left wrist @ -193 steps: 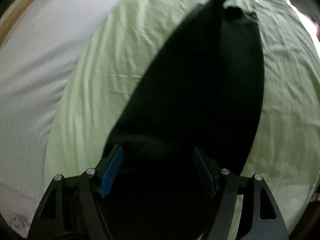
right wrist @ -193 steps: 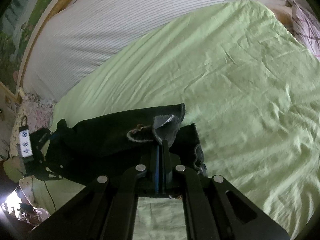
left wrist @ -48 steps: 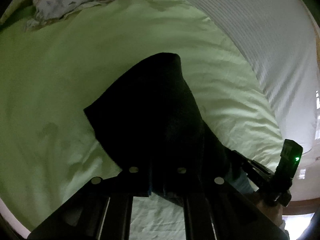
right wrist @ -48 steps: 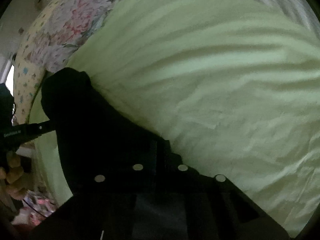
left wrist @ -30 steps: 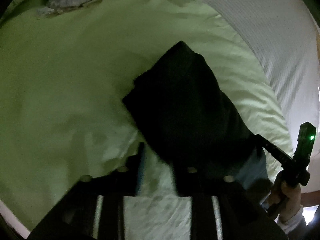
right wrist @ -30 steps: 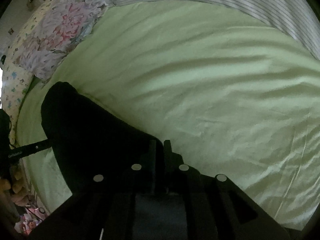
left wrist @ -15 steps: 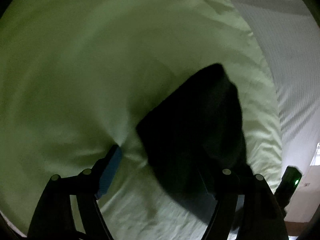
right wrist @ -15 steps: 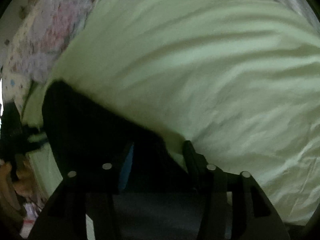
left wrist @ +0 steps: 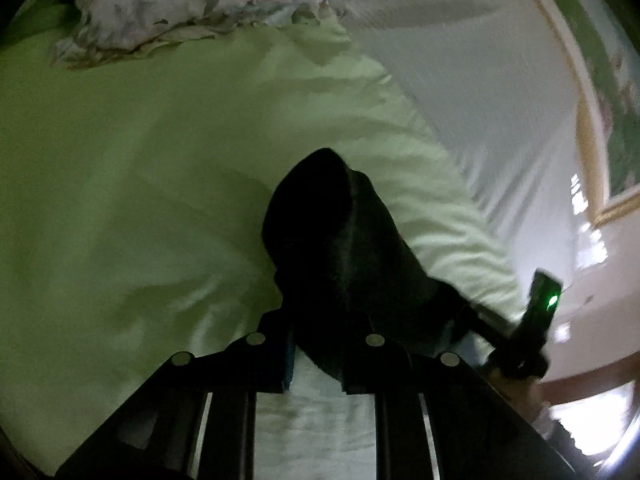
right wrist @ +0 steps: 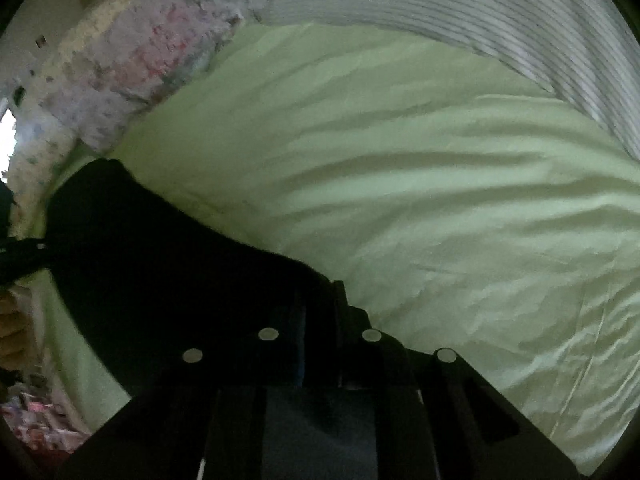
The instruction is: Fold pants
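Note:
The black pants (left wrist: 340, 240) lie folded on the green bed sheet (left wrist: 120, 200). My left gripper (left wrist: 318, 328) has its jaws partly apart, with the near edge of the pants between them. In the right wrist view the pants (right wrist: 152, 264) spread to the left, and my right gripper (right wrist: 320, 312) has its jaws a small way apart around the pants' near corner. The right gripper also shows in the left wrist view (left wrist: 536, 320) with a green light. Whether either gripper pinches the cloth is too dark to tell.
A floral quilt (left wrist: 180, 4) is bunched at the head of the bed and also shows in the right wrist view (right wrist: 120, 68). A striped white sheet (right wrist: 500, 20) covers the far side. A gold picture frame (left wrist: 592, 152) hangs on the wall.
Both grippers let go of the pants and opened wide half a second ago. Now both sets of jaws have narrowed again around the near edge of the pants.

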`<state>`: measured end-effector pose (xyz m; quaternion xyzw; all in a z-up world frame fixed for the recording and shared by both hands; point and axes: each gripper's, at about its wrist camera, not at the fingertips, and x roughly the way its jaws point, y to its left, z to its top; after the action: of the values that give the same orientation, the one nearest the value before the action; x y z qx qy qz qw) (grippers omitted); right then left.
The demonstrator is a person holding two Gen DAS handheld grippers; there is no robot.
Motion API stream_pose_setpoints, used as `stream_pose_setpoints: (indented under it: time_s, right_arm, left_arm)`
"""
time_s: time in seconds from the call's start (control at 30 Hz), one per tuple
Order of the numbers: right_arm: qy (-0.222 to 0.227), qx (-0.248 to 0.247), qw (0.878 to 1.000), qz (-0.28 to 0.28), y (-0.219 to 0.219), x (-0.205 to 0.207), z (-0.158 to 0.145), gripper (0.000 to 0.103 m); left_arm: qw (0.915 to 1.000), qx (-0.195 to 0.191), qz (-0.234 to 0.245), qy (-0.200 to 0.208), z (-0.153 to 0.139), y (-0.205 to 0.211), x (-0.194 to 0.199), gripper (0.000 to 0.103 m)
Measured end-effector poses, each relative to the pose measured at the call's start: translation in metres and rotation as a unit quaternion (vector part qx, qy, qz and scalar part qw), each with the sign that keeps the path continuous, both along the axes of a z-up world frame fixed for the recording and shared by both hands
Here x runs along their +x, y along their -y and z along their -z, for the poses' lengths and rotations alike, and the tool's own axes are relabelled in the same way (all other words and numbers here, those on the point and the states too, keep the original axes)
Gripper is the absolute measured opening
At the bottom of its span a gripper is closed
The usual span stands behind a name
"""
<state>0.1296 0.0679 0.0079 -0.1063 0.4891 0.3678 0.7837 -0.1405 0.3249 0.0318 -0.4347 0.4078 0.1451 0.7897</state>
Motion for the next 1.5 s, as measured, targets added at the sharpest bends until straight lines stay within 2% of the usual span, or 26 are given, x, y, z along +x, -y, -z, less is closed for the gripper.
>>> stream_pose_setpoints:
  time_s: [0.07,0.13,0.2,0.23,0.27,0.33,0.4,0.47,0.57,0.67,0.77,0.87,0.97,1.03,1.2,1.3,1.37,1.4,1.5]
  right_arm:
    - [0.012,-0.027,1.000,0.007,-0.011,-0.001,0.020,0.011]
    - [0.012,-0.033,0.999,0.035,-0.018,0.001,0.035,0.014]
    - [0.003,-0.025,0.998,0.066,-0.012,0.002,0.038,0.024]
    - [0.002,-0.024,0.997,0.075,-0.008,0.001,0.038,0.038]
    - [-0.001,-0.019,0.996,0.087,0.002,-0.002,0.035,0.044]
    - [-0.003,0.007,0.995,0.104,0.018,-0.011,0.020,0.046]
    - [-0.001,0.038,0.991,0.130,0.047,-0.026,0.006,0.051]
    - [-0.001,0.057,0.986,0.156,0.070,-0.037,-0.003,0.055]
    - [-0.006,0.078,0.975,0.210,0.113,-0.060,-0.010,0.055]
    - [-0.018,0.091,0.958,0.273,0.161,-0.080,-0.010,0.055]
    - [-0.030,0.104,0.937,0.331,0.211,-0.097,-0.008,0.055]
    - [-0.035,0.103,0.924,0.366,0.240,-0.110,-0.005,0.055]
    - [-0.034,0.101,0.914,0.392,0.260,-0.123,-0.004,0.055]
    - [-0.031,0.103,0.905,0.411,0.276,-0.131,-0.005,0.055]
    - [-0.034,0.112,0.883,0.454,0.313,-0.148,0.002,0.055]
    - [-0.040,0.118,0.873,0.472,0.326,-0.154,0.007,0.055]
    - [-0.043,0.123,0.866,0.483,0.336,-0.158,0.012,0.055]
    - [-0.045,0.128,0.862,0.489,0.341,-0.160,0.016,0.055]
    - [-0.052,0.135,0.853,0.501,0.351,-0.159,0.023,0.055]
  left_arm:
    - [0.9996,0.022,0.007,-0.018,0.009,0.004,0.015,0.015]
    - [0.9960,0.067,0.030,-0.052,0.015,0.006,0.026,0.016]
    - [0.9921,0.089,0.046,-0.076,0.016,0.007,0.024,0.022]
    - [0.9899,0.101,0.052,-0.086,0.011,0.008,0.021,0.024]
    - [0.9890,0.106,0.054,-0.088,0.008,0.009,0.020,0.027]
    - [0.9870,0.122,0.054,-0.090,-0.004,0.009,0.014,0.033]
    - [0.9854,0.139,0.055,-0.081,-0.017,0.009,0.007,0.052]
    - [0.9826,0.163,0.059,-0.068,-0.036,0.013,0.005,0.061]
    - [0.9817,0.168,0.082,-0.036,-0.054,0.028,0.022,0.061]
    - [0.9785,0.161,0.128,-0.015,-0.062,0.052,0.042,0.061]
    - [0.9708,0.153,0.184,-0.003,-0.062,0.089,0.066,0.061]
    - [0.9600,0.141,0.242,0.011,-0.059,0.128,0.084,0.061]
    - [0.9403,0.140,0.310,0.014,-0.054,0.173,0.100,0.061]
    - [0.9231,0.149,0.354,0.014,-0.051,0.203,0.110,0.061]
    - [0.8854,0.162,0.435,0.024,-0.047,0.266,0.126,0.062]
    - [0.8584,0.174,0.482,0.023,-0.042,0.298,0.136,0.061]
    - [0.8360,0.185,0.516,0.018,-0.036,0.322,0.143,0.061]
    - [0.8288,0.189,0.526,0.018,-0.034,0.329,0.146,0.061]
    - [0.7971,0.204,0.568,0.019,-0.024,0.356,0.152,0.061]
